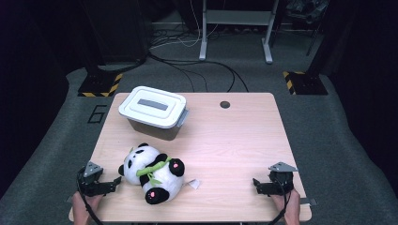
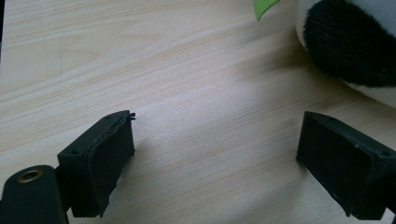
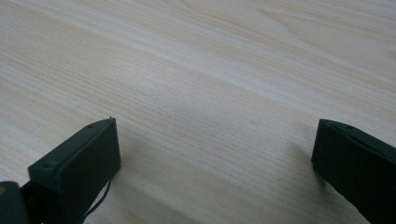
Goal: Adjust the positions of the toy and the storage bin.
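The plush panda (image 1: 152, 172) lies on its back on the near left part of the wooden table (image 1: 225, 140), head turned toward the far left, a green bamboo sprig (image 1: 155, 169) across its belly and a small white tag (image 1: 193, 183) sticking out on the side away from the left claw. It sits just beside the left gripper (image 1: 114, 183), a little ahead of the jaw tips and off to their right, not touching them. In the left gripper view the panda (image 2: 348, 44) shows at the upper right corner, a black furry patch and white body beyond the right jaw, with a scrap of green leaf (image 2: 265, 6) above it; bare wood lies between the jaws.

The left gripper (image 2: 215, 140) rests low over the table with its jaws spread wide and nothing between them. A hand (image 1: 86, 206) holds it from the near edge, and a black cable (image 1: 89, 213) trails back from it.

The right gripper (image 1: 257, 183) is well apart from the panda, at the near right of the table, its jaws pointing toward the toy across a stretch of bare wood. In the right gripper view the right gripper (image 3: 215, 144) also stands spread wide, with plain wood grain between and ahead of the jaws. A hand (image 1: 287, 206) holds it at the table's near edge.

Farther out, ahead of the left gripper and beyond the panda, a grey storage box (image 1: 153, 112) stands with its white lid (image 1: 151, 106) on. A round cable hole (image 1: 225, 104) sits near the far edge of the table, far ahead of the right gripper.
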Demonstrator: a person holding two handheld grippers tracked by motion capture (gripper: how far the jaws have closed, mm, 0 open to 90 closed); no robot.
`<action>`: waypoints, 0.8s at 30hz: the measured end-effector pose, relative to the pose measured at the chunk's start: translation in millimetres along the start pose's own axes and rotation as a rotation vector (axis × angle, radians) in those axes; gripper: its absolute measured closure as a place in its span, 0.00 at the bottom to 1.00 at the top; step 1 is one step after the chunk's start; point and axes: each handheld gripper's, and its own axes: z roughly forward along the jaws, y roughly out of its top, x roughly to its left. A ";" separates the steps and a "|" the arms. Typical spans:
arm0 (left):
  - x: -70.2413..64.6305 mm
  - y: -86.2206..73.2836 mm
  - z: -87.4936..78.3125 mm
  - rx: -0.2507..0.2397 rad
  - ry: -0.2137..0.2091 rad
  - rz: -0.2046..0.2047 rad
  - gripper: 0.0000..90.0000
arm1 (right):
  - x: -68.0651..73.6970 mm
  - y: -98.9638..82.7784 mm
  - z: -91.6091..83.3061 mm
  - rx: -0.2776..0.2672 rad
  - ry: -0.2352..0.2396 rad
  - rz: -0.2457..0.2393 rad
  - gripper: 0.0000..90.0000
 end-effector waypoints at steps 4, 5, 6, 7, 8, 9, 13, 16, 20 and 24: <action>0.5 0.3 0.3 -0.001 -0.007 0.005 0.12 | -0.1 0.1 0.3 -0.002 0.002 -0.002 0.00; 0.4 0.2 0.3 -0.001 -0.007 0.004 0.12 | -0.1 0.0 0.3 -0.002 0.001 -0.002 0.00; 0.4 0.3 0.2 0.000 -0.006 0.005 0.12 | -0.1 0.0 0.2 -0.002 0.001 -0.003 0.00; 0.2 0.3 0.2 -0.002 -0.006 0.006 0.12 | 0.5 0.1 0.3 -0.005 0.000 0.003 0.00; 0.3 0.5 0.0 -0.001 -0.006 0.010 0.12 | 0.5 0.0 0.3 -0.005 0.000 0.003 0.00; 0.6 1.2 -0.6 0.009 -0.008 0.013 0.12 | 0.6 0.0 0.3 -0.005 0.000 0.003 0.00; 3.6 3.6 -8.4 0.010 -0.041 -0.027 0.12 | 0.8 -0.1 0.3 -0.005 -0.003 0.003 0.00; 6.3 11.3 -18.2 -0.013 -0.068 -0.030 0.10 | 1.2 -0.2 0.1 -0.005 -0.004 0.005 0.00; 6.9 25.6 -30.1 -0.051 -0.087 -0.021 0.09 | 0.7 -0.2 0.3 -0.005 -0.001 0.002 0.00; 7.6 44.2 -37.6 -0.072 -0.094 -0.001 0.09 | 1.3 -0.3 0.0 -0.005 -0.003 0.005 0.00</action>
